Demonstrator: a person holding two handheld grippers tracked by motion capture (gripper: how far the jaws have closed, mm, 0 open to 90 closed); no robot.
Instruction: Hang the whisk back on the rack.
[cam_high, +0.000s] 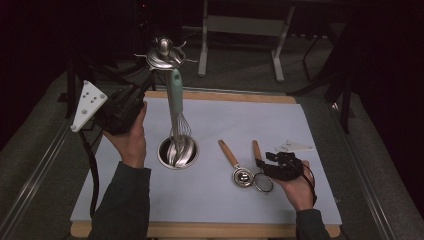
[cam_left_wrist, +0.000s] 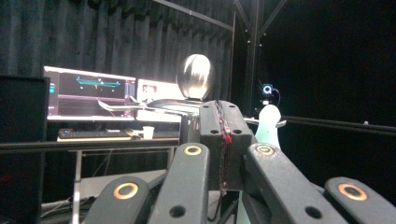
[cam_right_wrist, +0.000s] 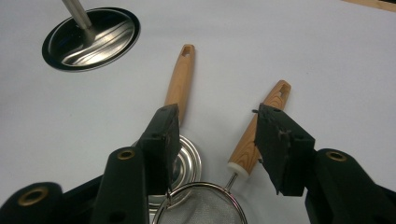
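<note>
Whisk (cam_high: 176, 107) with the mint handle is hanging on the utensil rack (cam_high: 165, 54), wires down by the steel base (cam_high: 178, 152). My left gripper (cam_high: 131, 97) is clenched shut up near the rack's top (whether it's actually pinching anything, I can't tell). Still on the table: measuring spoon (cam_high: 235, 165) and small strainer (cam_high: 260, 172), both wooden-handled. My right gripper (cam_right_wrist: 212, 140) hovers released over them.

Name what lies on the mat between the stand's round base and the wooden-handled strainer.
A wooden-handled metal scoop, between the base and the strainer, seen in the high view.
</note>
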